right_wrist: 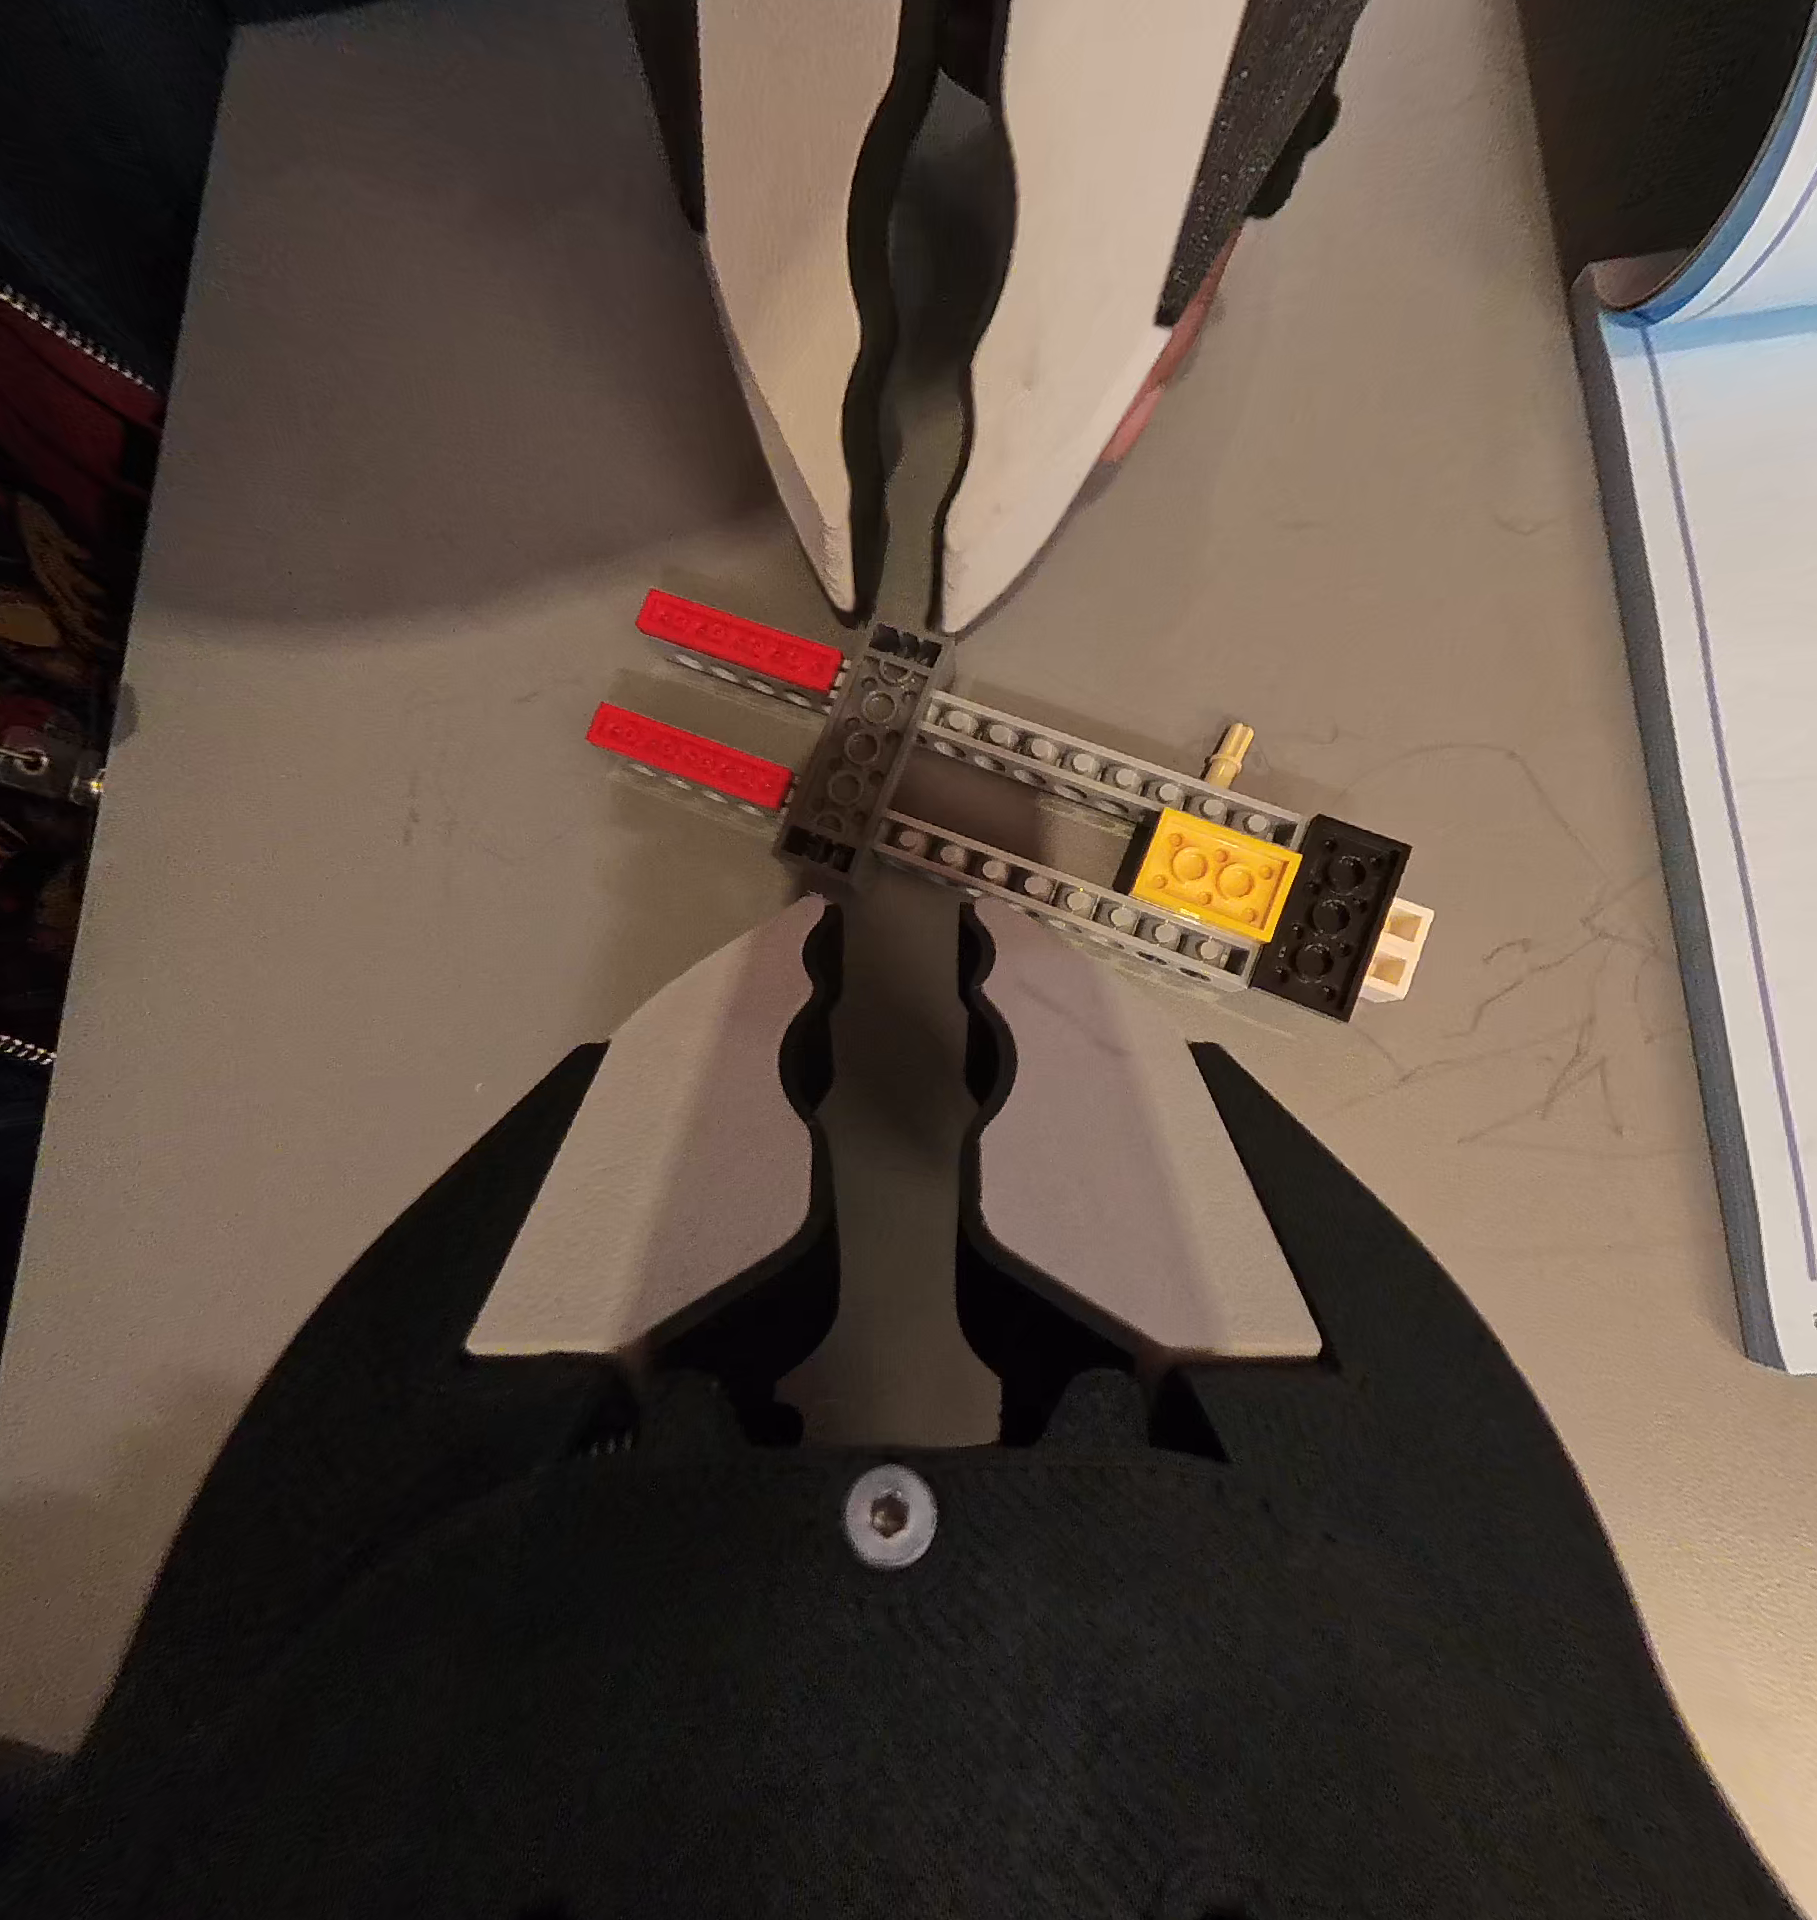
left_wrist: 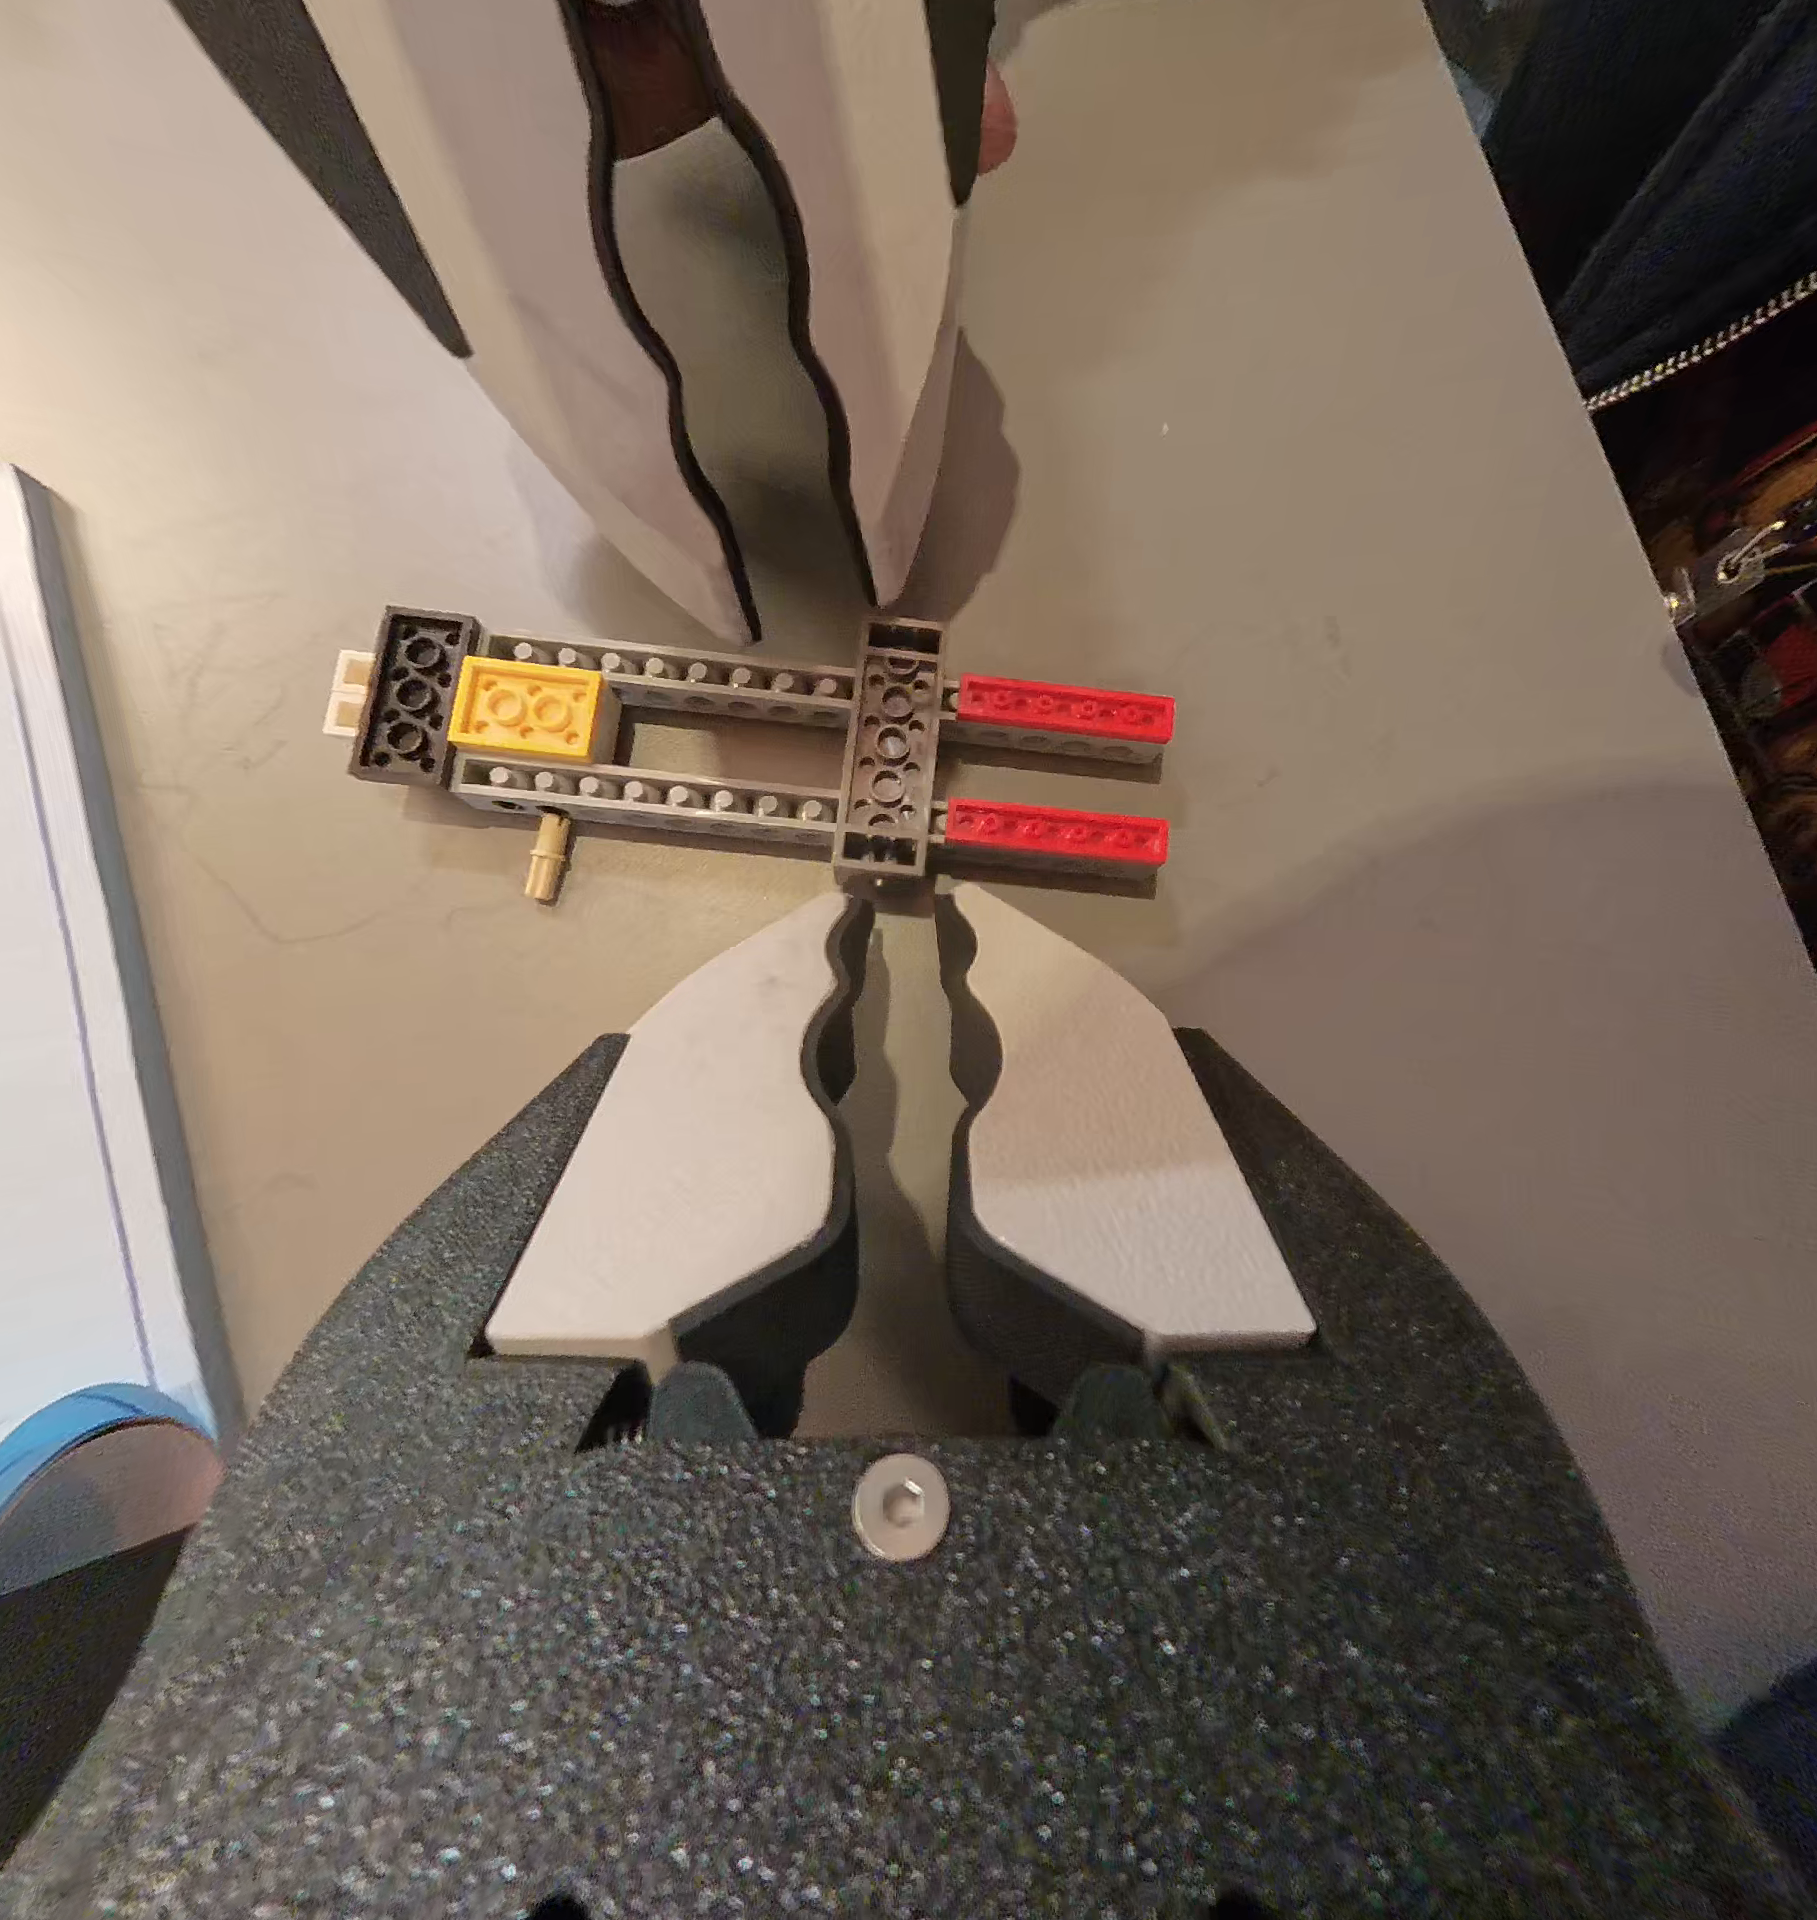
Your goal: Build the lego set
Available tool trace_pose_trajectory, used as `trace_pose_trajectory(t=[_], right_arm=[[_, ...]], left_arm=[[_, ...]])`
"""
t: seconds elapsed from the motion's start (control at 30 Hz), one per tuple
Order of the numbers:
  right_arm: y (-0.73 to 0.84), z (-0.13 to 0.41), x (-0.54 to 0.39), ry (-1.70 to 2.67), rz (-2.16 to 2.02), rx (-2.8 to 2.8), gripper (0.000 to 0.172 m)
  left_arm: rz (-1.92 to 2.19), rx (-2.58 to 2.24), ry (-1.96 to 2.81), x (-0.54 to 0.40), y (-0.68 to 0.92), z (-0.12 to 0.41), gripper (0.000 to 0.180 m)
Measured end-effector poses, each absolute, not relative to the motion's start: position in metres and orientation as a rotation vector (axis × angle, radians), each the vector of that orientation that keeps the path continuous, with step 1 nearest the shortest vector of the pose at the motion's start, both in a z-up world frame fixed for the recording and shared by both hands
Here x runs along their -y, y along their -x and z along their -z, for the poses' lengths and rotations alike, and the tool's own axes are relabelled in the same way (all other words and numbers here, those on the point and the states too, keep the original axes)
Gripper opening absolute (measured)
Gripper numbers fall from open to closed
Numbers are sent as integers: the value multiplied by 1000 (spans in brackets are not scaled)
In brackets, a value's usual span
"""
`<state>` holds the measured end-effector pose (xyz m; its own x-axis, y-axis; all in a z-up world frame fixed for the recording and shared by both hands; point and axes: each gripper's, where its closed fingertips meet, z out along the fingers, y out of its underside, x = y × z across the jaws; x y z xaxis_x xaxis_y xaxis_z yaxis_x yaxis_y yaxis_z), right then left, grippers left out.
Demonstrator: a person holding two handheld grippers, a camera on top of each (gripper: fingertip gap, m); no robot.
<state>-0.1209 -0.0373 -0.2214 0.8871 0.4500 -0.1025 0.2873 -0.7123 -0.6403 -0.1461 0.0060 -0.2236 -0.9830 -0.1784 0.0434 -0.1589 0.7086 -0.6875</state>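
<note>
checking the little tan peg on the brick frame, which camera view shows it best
The left wrist view: the tan peg sticks out of the near grey beam toward the camera, full length against bare table. The right wrist view shows it on the far side, smaller, its base hidden behind the beam.

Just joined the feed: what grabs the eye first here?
A toy-brick frame lies flat on the grey table, with two red plates at one end and a yellow brick by a black brick at the other. The left gripper and right gripper point at its dark grey crossbeam from opposite sides.
</note>
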Motion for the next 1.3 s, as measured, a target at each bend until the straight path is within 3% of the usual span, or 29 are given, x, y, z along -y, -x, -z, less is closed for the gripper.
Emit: trace_pose_trajectory(t=[0.97,1.3], right_arm=[[142,218,42,2361,-429,621,23],[124,201,40,2230,-256,678,43]], left_arm=[[1171,-2906,288,-2,150,225,25],[1067,-2677,425,-18,108,213,30]])
